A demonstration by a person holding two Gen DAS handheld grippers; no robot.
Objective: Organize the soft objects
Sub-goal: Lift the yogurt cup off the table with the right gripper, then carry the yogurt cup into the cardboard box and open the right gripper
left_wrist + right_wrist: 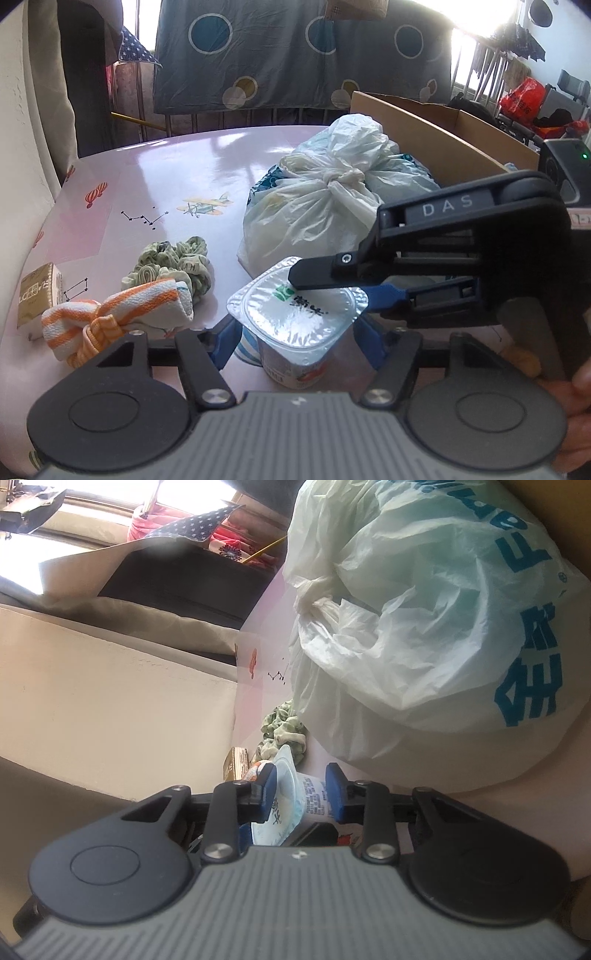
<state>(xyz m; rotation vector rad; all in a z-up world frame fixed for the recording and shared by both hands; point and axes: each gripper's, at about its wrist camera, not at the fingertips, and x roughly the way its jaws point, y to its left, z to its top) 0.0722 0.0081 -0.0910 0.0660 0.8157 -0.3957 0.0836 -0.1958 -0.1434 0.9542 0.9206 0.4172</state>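
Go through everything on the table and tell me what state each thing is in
White foil-lidded yogurt cup: sealed, upright, held.
Left gripper: fingers either side of the cup.
Right gripper: spans lid and base.
White plastic bag: knotted shut.
Brown cardboard box: open.
Orange-striped white cloth: tied.
Green patterned scrunchie: loose.

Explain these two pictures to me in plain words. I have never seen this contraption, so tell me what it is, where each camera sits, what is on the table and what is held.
No robot here: a person holds two hand-held pincers, each with a camera looking along its fingers.

The left camera shows the left gripper around a foil-lidded yogurt cup, with the right gripper pinching the cup's rim from the side. The right camera, turned sideways, shows that pinch up close.

On the pink table lie a knotted plastic bag, a green scrunchie, a striped orange cloth and a cardboard box.
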